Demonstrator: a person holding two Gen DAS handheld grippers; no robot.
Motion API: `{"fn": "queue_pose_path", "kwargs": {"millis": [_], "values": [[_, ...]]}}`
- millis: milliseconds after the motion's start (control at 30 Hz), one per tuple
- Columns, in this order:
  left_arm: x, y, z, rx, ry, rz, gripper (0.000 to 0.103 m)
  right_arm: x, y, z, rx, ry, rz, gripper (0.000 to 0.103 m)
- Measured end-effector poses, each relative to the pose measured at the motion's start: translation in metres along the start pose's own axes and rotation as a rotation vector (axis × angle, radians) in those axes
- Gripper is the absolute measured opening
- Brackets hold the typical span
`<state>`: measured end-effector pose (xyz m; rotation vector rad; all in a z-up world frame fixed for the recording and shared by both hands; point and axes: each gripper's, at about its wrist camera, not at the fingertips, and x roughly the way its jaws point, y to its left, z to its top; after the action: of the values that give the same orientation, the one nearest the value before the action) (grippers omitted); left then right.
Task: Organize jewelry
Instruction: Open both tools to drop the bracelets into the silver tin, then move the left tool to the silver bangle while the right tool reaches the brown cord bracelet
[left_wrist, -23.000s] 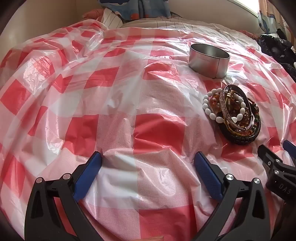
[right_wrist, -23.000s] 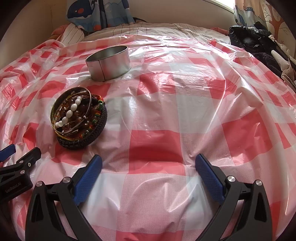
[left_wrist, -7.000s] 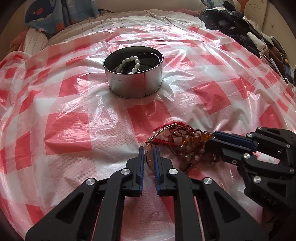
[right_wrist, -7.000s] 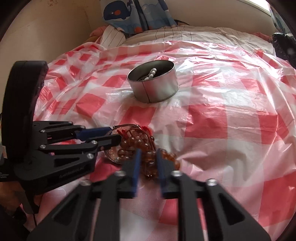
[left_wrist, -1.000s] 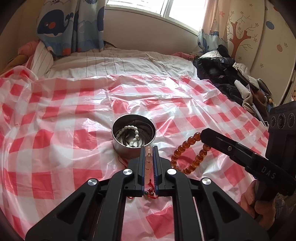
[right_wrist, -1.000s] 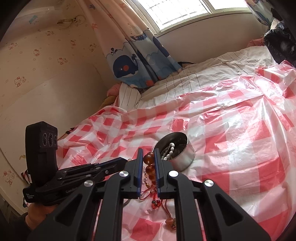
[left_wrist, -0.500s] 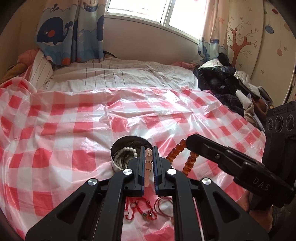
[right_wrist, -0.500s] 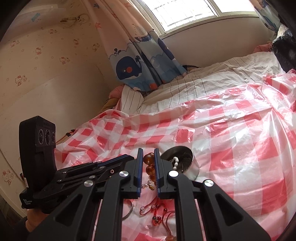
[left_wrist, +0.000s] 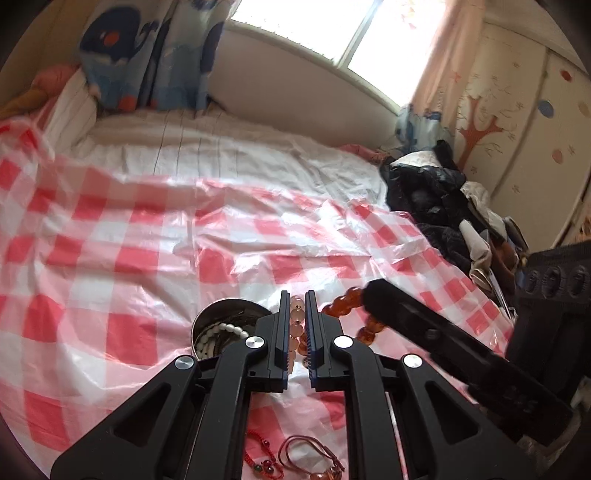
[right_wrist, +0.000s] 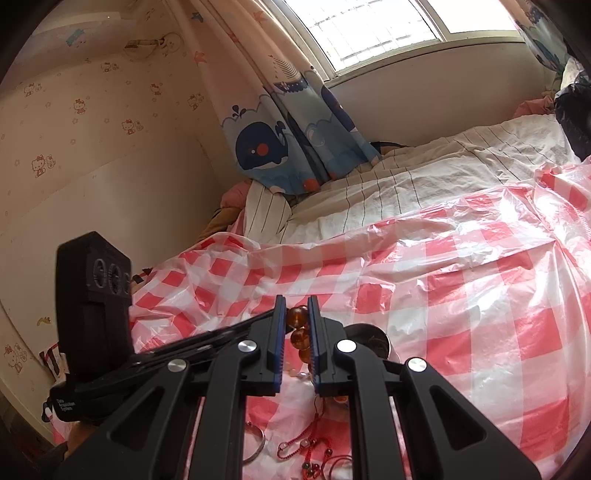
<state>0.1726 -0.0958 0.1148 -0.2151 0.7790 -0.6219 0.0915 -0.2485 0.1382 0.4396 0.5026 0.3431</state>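
Observation:
My left gripper is shut on a pale pink bead bracelet, held above the checked sheet. Just left of its fingers stands the round metal tin with a white bead bracelet inside. From the right, my right gripper reaches in with an amber bead bracelet hanging from it. In the right wrist view that gripper is shut on the amber beads. The tin is mostly hidden behind its right finger, and the left gripper lies close on the left.
Red cord bracelets and a metal bangle lie on the red-and-white checked plastic sheet below the grippers. Dark clothes are piled at the bed's right side. A whale curtain and wall stand behind.
Both grippers have carried their bracelets forward until the tin sits right at the fingers, partly hidden behind them. The left view has rolled slightly. Both grips are unchanged.

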Motion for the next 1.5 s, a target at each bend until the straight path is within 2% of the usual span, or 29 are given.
{"fn": "queue_pose_path", "kwargs": {"millis": [67, 133, 233, 367, 400, 467, 733, 833, 933, 1000, 1067, 1267, 1500], "values": [[0.035, 0.019, -0.003, -0.030, 0.110, 0.073, 0.007, 0.030, -0.006, -0.002, -0.004, 0.098, -0.067, 0.016], [0.050, 0.037, -0.011, -0.061, 0.162, 0.144, 0.007, 0.050, -0.019, -0.009, 0.033, 0.168, -0.121, 0.026], [0.039, 0.042, -0.018, -0.042, 0.146, 0.155, 0.010, 0.048, -0.029, -0.019, 0.040, 0.185, -0.164, 0.026], [0.023, 0.046, -0.020, -0.036, 0.148, 0.159, 0.012, 0.026, -0.037, -0.027, 0.068, 0.190, -0.179, 0.027], [0.018, 0.045, -0.021, -0.025, 0.151, 0.162, 0.015, 0.017, -0.038, -0.031, 0.066, 0.189, -0.183, 0.028], [0.005, 0.042, -0.025, -0.002, 0.157, 0.168, 0.021, -0.003, -0.038, -0.044, 0.061, 0.193, -0.201, 0.038], [-0.048, 0.036, -0.067, 0.111, 0.195, 0.237, 0.042, -0.045, -0.046, -0.100, 0.096, 0.283, -0.243, 0.041], [-0.063, 0.051, -0.082, 0.074, 0.165, 0.267, 0.045, -0.050, -0.043, -0.108, 0.099, 0.283, -0.246, 0.047], [-0.066, 0.064, -0.079, 0.017, 0.152, 0.266, 0.046, -0.045, -0.042, -0.111, 0.104, 0.287, -0.243, 0.048], [-0.068, 0.064, -0.075, 0.013, 0.130, 0.261, 0.050, -0.040, -0.040, -0.112, 0.095, 0.297, -0.243, 0.051], [-0.065, 0.063, -0.074, 0.020, 0.128, 0.267, 0.053, -0.036, -0.038, -0.115, 0.088, 0.309, -0.246, 0.056], [-0.051, 0.056, -0.076, 0.040, 0.150, 0.278, 0.054, -0.027, -0.038, -0.120, 0.097, 0.334, -0.242, 0.061], [-0.042, 0.036, -0.079, 0.123, 0.145, 0.294, 0.061, -0.023, -0.036, -0.122, 0.100, 0.342, -0.234, 0.067]]}}
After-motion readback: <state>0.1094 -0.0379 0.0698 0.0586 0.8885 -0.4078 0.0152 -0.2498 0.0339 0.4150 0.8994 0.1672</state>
